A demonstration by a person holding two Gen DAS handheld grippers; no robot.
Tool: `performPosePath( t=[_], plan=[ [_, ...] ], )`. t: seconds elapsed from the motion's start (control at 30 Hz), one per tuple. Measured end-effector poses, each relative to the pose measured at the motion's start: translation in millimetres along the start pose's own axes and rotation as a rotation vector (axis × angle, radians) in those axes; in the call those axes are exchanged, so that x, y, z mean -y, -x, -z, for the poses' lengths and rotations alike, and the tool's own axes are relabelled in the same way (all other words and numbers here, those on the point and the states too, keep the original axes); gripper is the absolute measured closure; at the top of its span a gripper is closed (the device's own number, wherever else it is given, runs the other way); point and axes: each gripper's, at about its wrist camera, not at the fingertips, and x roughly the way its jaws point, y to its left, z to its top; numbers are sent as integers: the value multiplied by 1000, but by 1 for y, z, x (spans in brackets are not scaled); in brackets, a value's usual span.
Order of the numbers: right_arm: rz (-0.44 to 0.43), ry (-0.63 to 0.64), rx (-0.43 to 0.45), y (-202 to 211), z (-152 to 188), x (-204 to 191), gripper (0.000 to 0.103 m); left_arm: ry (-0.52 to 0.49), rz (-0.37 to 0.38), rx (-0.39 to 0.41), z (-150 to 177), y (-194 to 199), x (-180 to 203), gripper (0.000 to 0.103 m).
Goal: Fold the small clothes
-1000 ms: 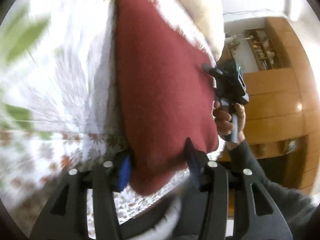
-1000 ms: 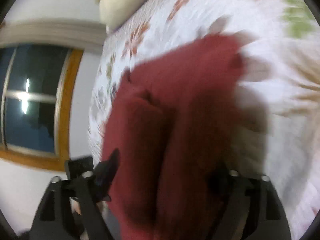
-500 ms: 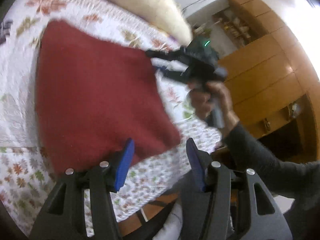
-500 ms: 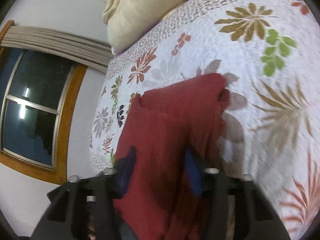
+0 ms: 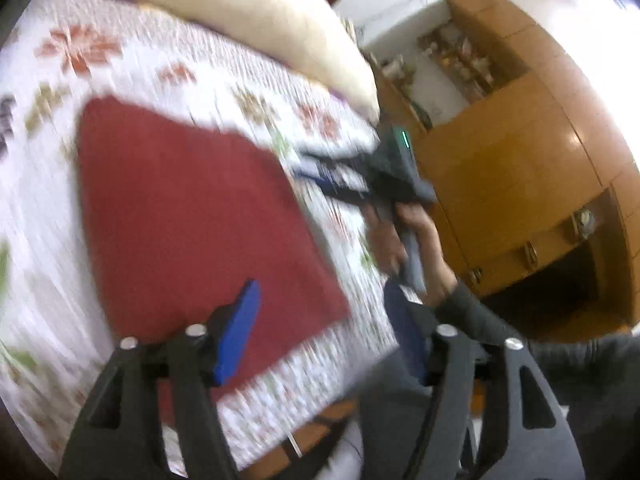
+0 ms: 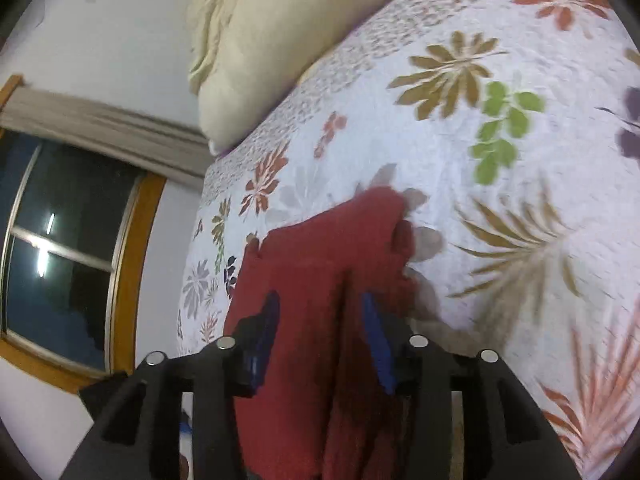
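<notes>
On the bed: a red garment (image 5: pixel 192 216) lies flat on the floral quilt (image 5: pixel 168 60), folded into a rough rectangle.
Garment edges: 1 corner points toward the near edge of the bed in the left wrist view; in the right wrist view a fold line runs down the cloth (image 6: pixel 320 272) between 2 layers.
Left gripper (image 5: pixel 320 332): fingers spread wide and released, holding nothing; the left blue pad (image 5: pixel 236 336) shows over the garment's near corner, the right pad (image 5: pixel 404 336) out past the bed's edge. Whether the left pad touches the cloth cannot be told through the blur.
Right gripper (image 6: pixel 320 328): fingers apart and empty, raised above the garment, with the cloth showing between and behind both blue pads (image 6: pixel 264 332).
Right gripper seen from the left (image 5: pixel 340 180): held off the garment's far side over the quilt, gripped by a hand (image 5: pixel 416 248) in a dark sleeve (image 5: pixel 500 332).
Surface: white quilt printed with red, brown, green and purple leaves (image 6: pixel 504 128).
Pillow: cream pillow (image 6: pixel 256 40) at the head of the bed.
Room: wooden wardrobe (image 5: pixel 520 168) beside the bed; a dark window (image 6: pixel 60 248) in a wooden frame under a rolled blind (image 6: pixel 100 128).
</notes>
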Motion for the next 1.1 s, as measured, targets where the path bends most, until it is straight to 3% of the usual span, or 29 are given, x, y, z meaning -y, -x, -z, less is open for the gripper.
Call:
performPosePath(
  t=[0.03,0.1,0.2,0.23,0.4,0.43,0.47,0.57,0.63,0.67,0.73,0.77,0.8,0.83,0.87,0.9,1.0,1.1],
  plan=[
    [15,4,-15,-1,1,-1,42,26,-27,1,-11,-3,-13,37],
    [47,48,-65,-11,4,-8,41,44,-59,-20,-15,-9,-31,37],
    [22,112,-126,-35,11,-21,84,83,-102,-97,-14,-36,-56,37],
    [16,124,-117,-38,12,-23,86,74,-111,-107,-12,-39,-59,37],
    [26,35,-120,-45,12,12,80,54,-117,-96,-17,-33,-49,38],
    [17,40,-109,-39,13,10,70,34,-83,-78,-17,-26,-39,37],
    [17,50,-88,-28,15,6,67,11,-59,-70,-12,-26,-25,37],
    [-26,106,-15,7,28,-14,66,-45,-50,-89,-2,-29,-12,36],
    [-107,129,-61,12,46,-24,66,-37,-100,-138,3,-46,-20,36],
    [-116,141,-89,7,54,-27,67,-23,-116,-152,8,-52,-26,36],
    [-41,187,-179,-15,73,-25,72,-9,-129,-164,12,-68,-36,36],
    [-3,194,-202,-23,77,-20,79,-16,-140,-168,12,-69,-34,36],
    [76,208,-203,-28,81,-12,100,-23,-151,-167,11,-67,-29,37],
    [105,217,-185,-24,81,-11,103,-31,-140,-153,10,-59,-18,37],
    [93,209,-171,-16,82,-14,100,-40,-108,-134,11,-52,-11,37],
    [68,216,-145,-5,84,-23,89,-57,-79,-116,14,-45,-4,36],
    [-23,271,-128,20,105,-51,87,-91,-84,-112,35,-32,5,34],
    [39,294,-191,6,127,-45,91,-35,-136,-160,53,-49,-19,35]
  ],
)
